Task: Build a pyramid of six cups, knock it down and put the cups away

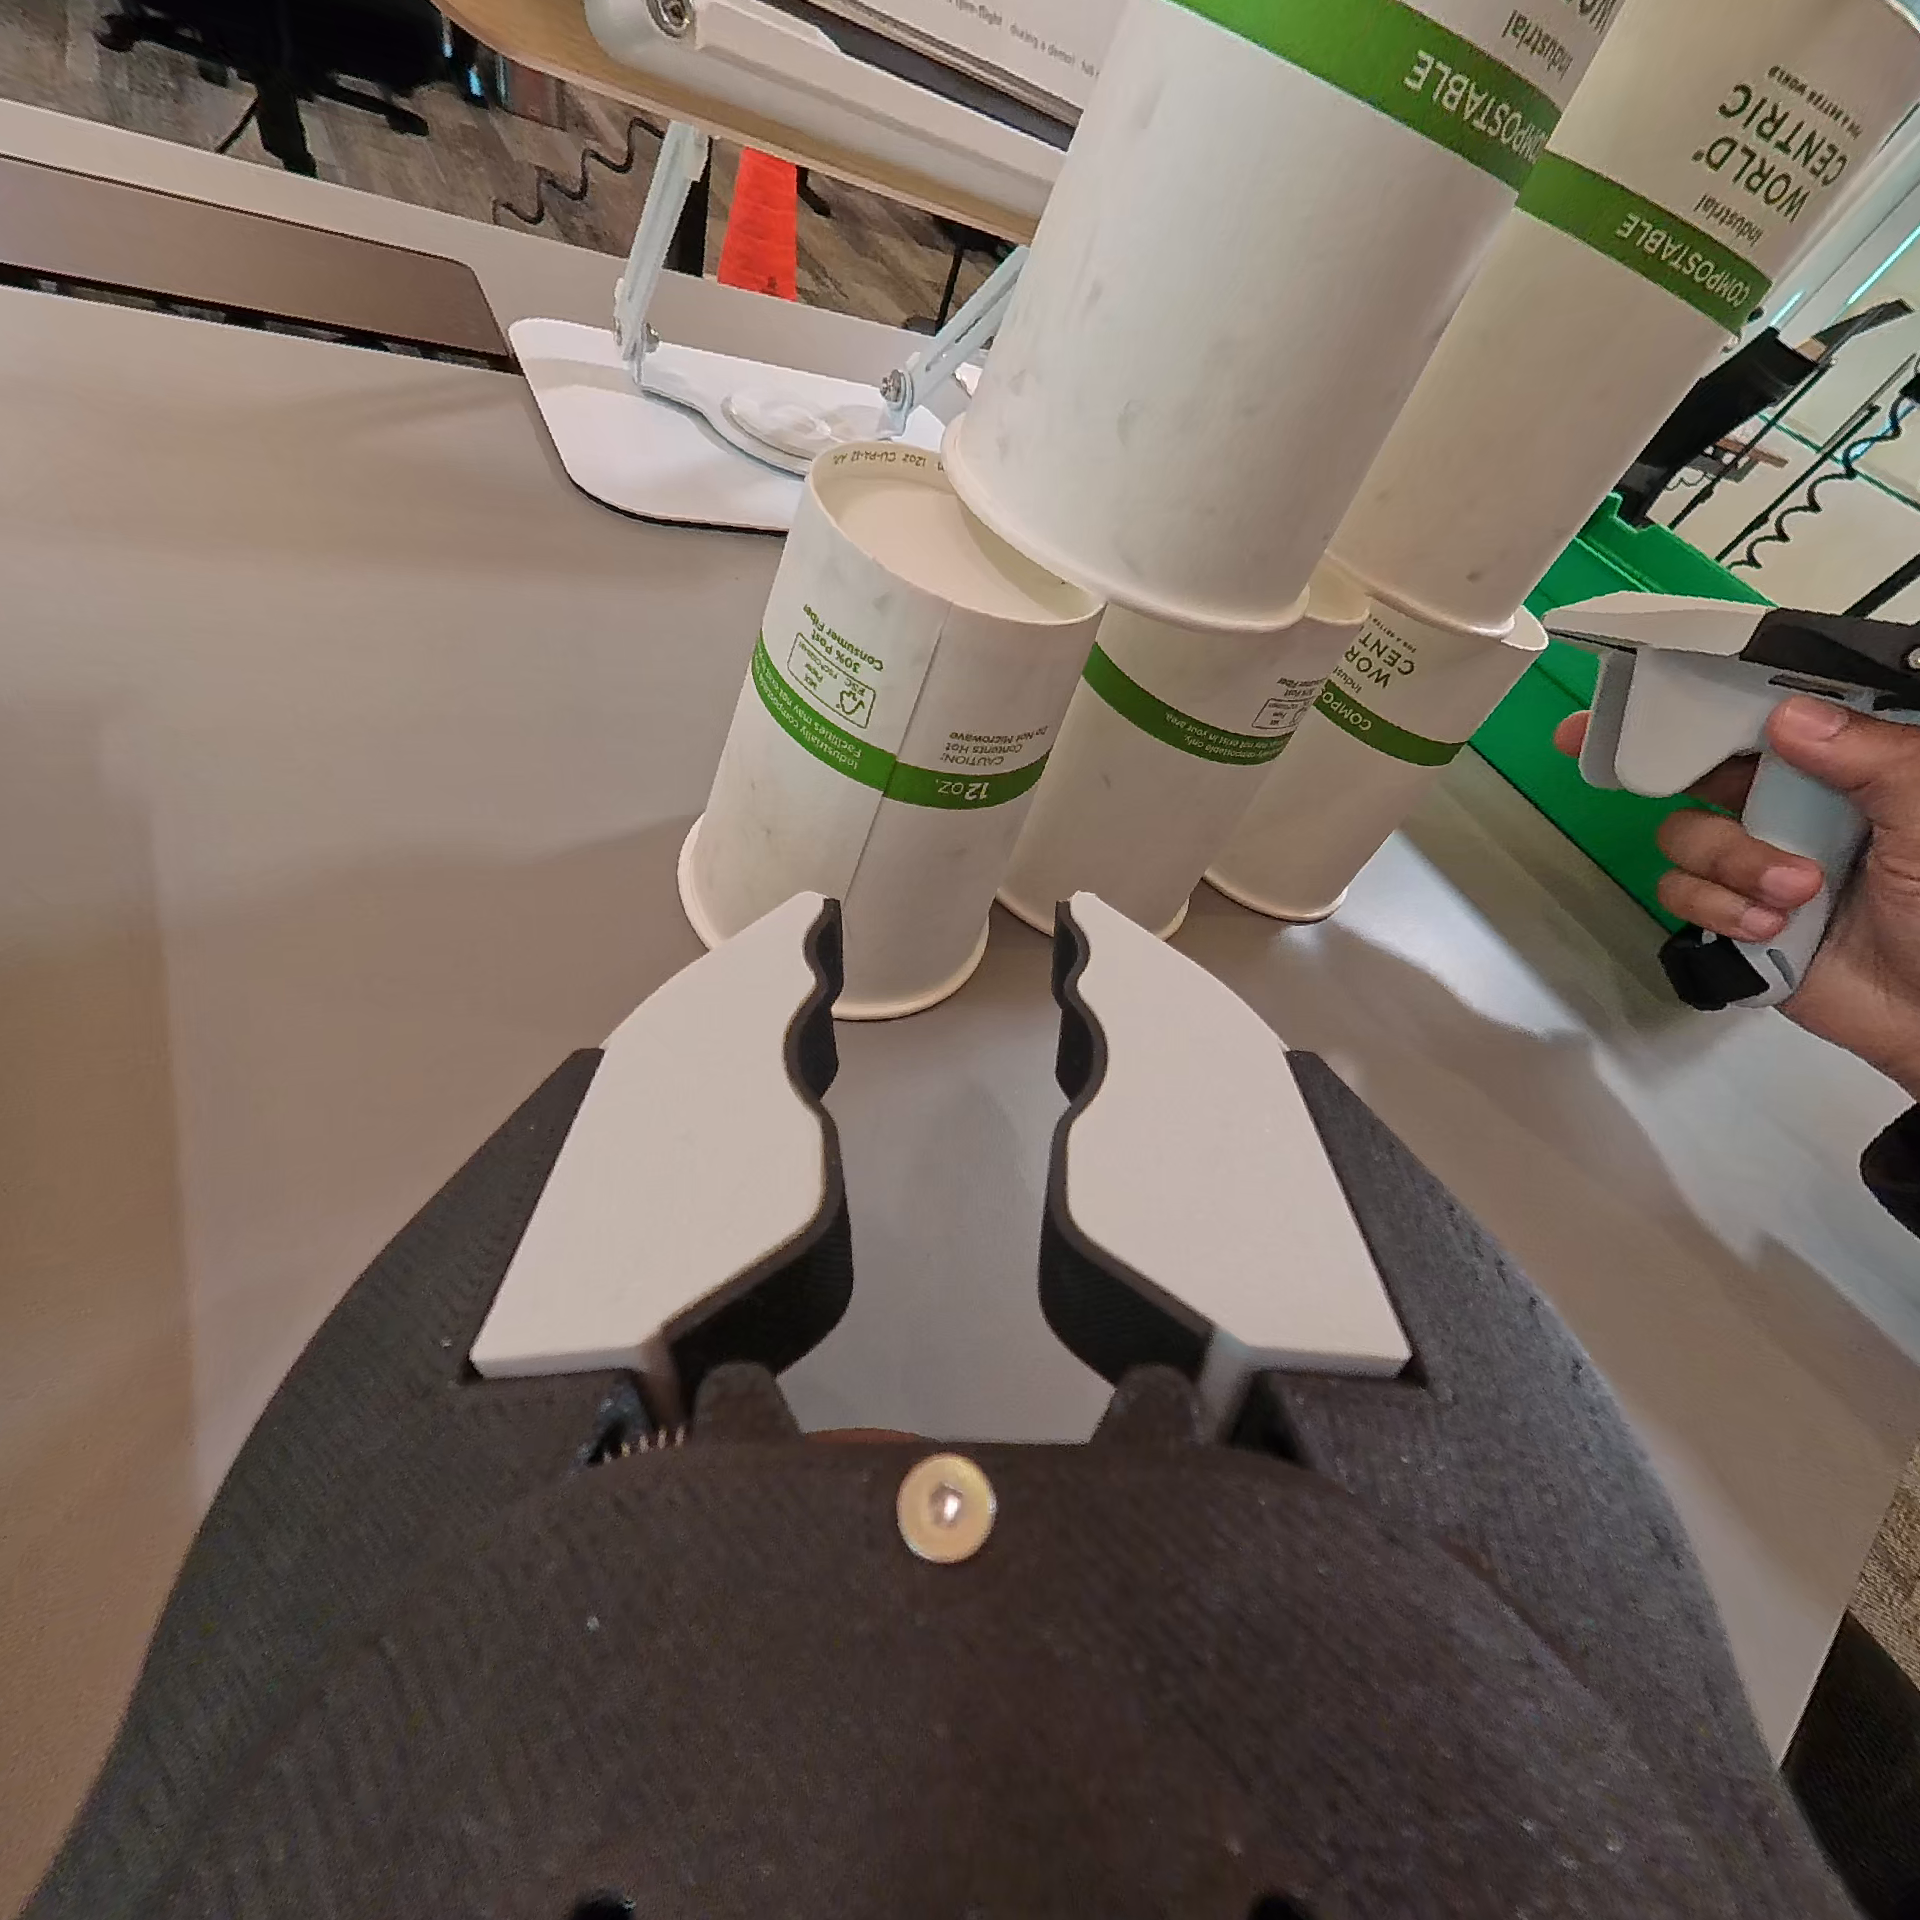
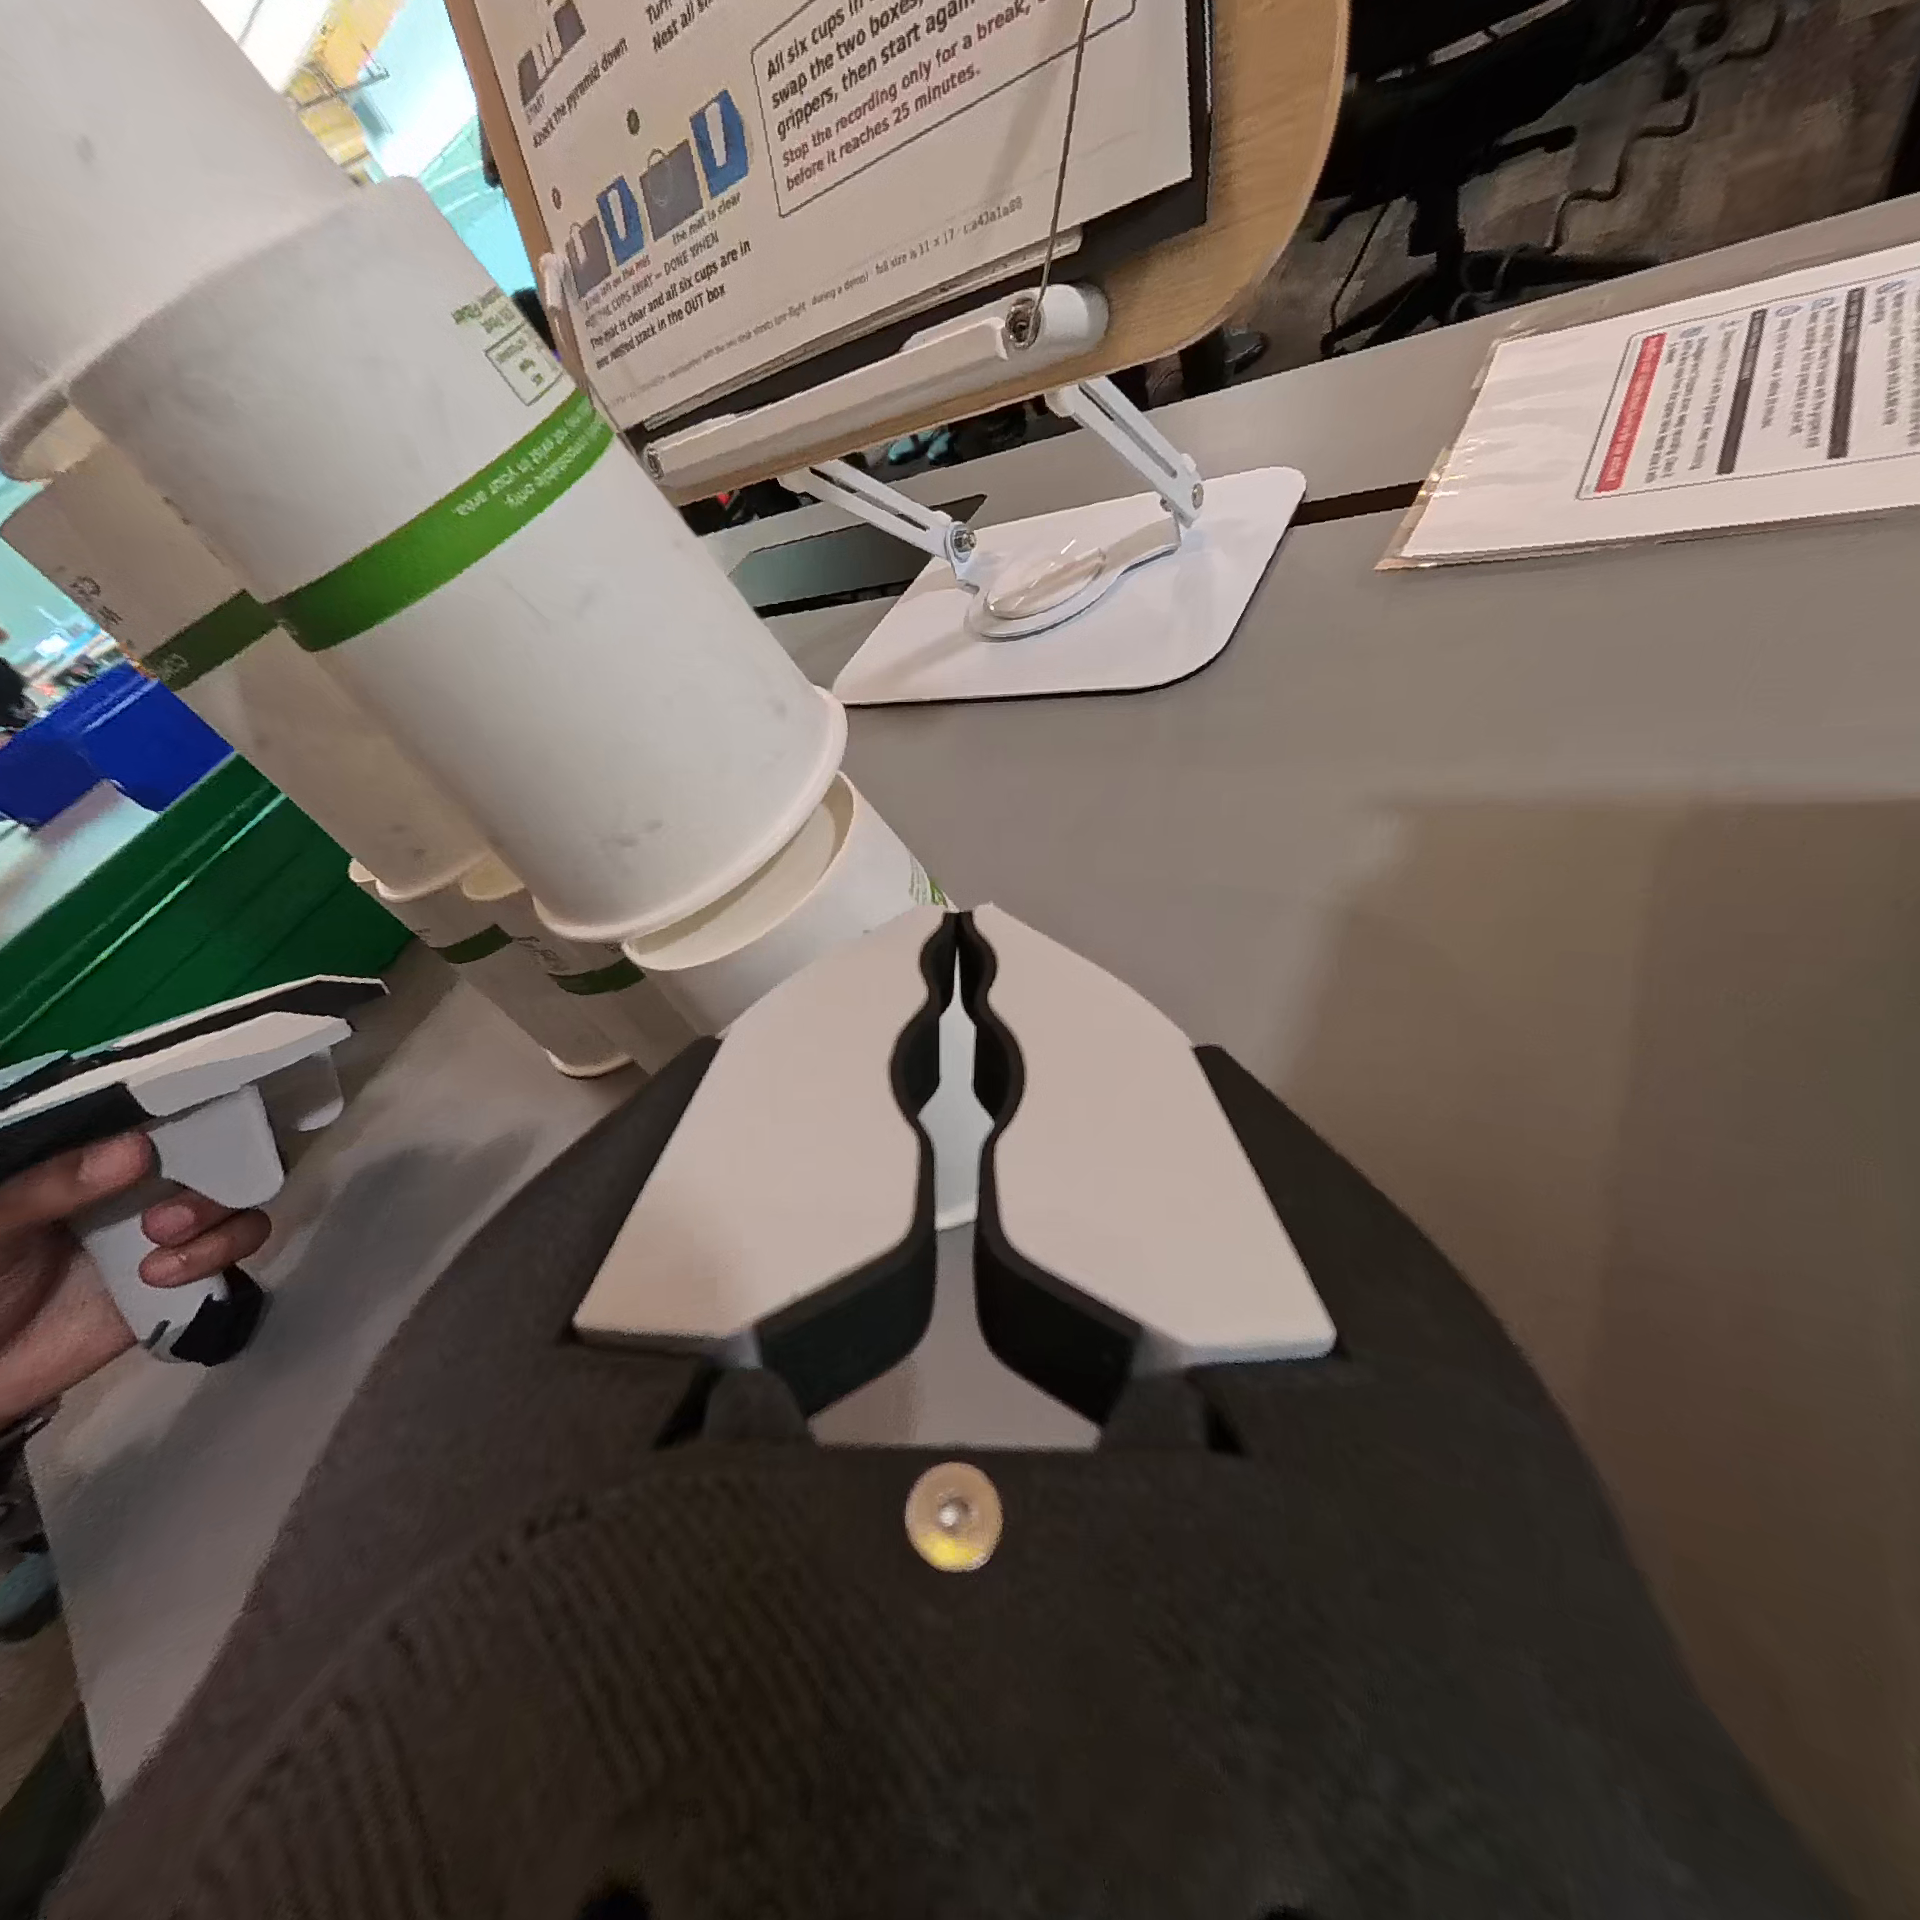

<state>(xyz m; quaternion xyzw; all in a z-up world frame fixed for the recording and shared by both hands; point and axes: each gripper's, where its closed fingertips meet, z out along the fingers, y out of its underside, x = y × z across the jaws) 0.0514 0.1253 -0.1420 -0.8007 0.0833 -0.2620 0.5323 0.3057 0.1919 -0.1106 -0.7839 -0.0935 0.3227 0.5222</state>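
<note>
On the grey bench [image 1: 312, 727], white paper cups [image 1: 894, 790] stand upside down in tiers (three below, upper ones resting on them). Left gripper [image 1: 945, 935]: fingers spread, empty, just before the nearest cup. Right gripper [image 2: 961, 935]: fingers pressed together, empty, beside the stack.

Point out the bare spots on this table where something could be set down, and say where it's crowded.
Bare grey table lies left of the cup pyramid, short of the white stand base. Another bare patch sits between that base and the laminated sheet. Crowded: around the cups, hemmed by the green bin and both grippers.
</note>
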